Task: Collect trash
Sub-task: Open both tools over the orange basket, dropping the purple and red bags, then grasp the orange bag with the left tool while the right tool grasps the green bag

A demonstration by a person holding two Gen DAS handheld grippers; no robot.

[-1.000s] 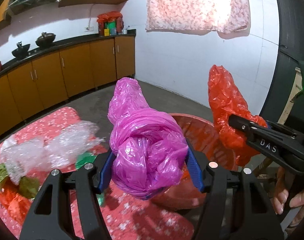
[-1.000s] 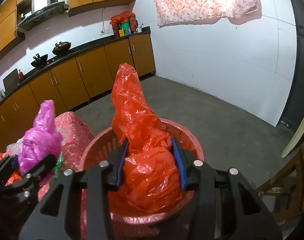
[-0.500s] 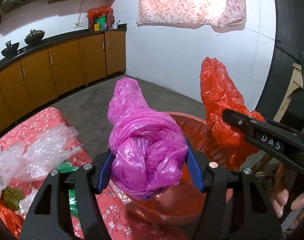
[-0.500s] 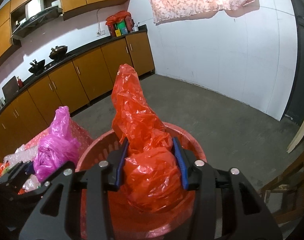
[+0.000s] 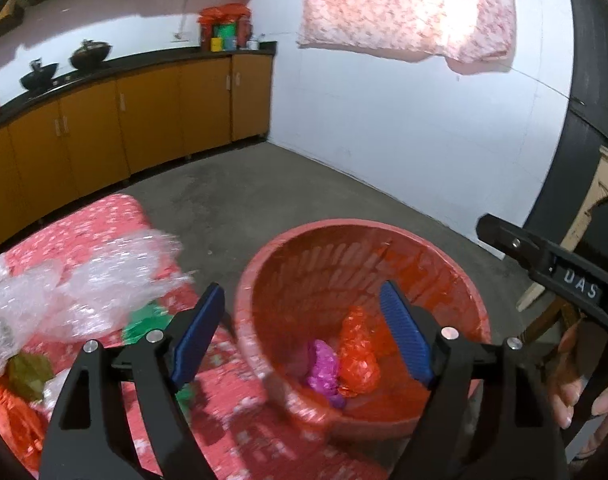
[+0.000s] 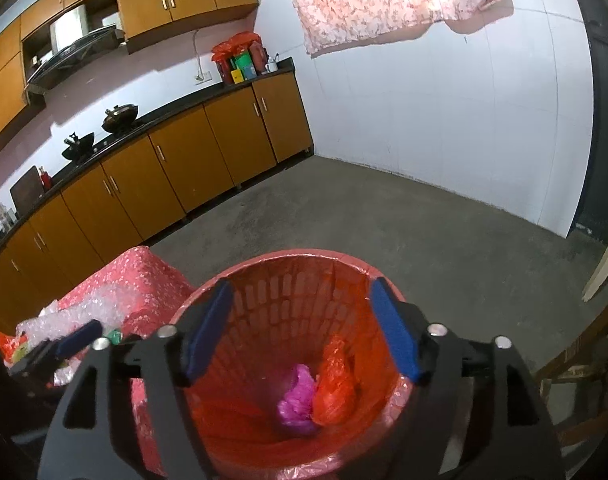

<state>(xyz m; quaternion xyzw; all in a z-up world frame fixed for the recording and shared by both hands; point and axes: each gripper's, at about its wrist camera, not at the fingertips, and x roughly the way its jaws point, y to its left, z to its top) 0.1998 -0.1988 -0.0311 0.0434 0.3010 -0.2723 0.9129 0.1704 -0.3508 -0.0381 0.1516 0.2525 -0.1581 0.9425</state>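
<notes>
A red plastic basket (image 5: 304, 252) (image 6: 279, 276) stands beside the table. Inside it lie a crumpled pink bag (image 5: 324, 372) (image 6: 297, 396) and a crumpled red bag (image 5: 358, 360) (image 6: 336, 384), side by side at the bottom. My left gripper (image 5: 304, 332) is open and empty over the basket's near left rim. My right gripper (image 6: 301, 328) is open and empty above the basket; its finger (image 5: 516, 244) shows at the right of the left wrist view. More trash lies on the table: clear bubble wrap (image 5: 83, 284) (image 6: 83, 316), a green wrapper (image 5: 143, 320) and an olive scrap (image 5: 27, 372).
The table has a red flowered cloth (image 5: 95, 220) (image 6: 139, 276). Orange kitchen cabinets (image 6: 183, 168) run along the far wall. Bare concrete floor (image 6: 384, 220) lies beyond the basket. A wooden chair (image 6: 576, 364) stands at the right.
Both grippers opened and let go of their bags. The pink and red bags dropped to the bottom of the basket.
</notes>
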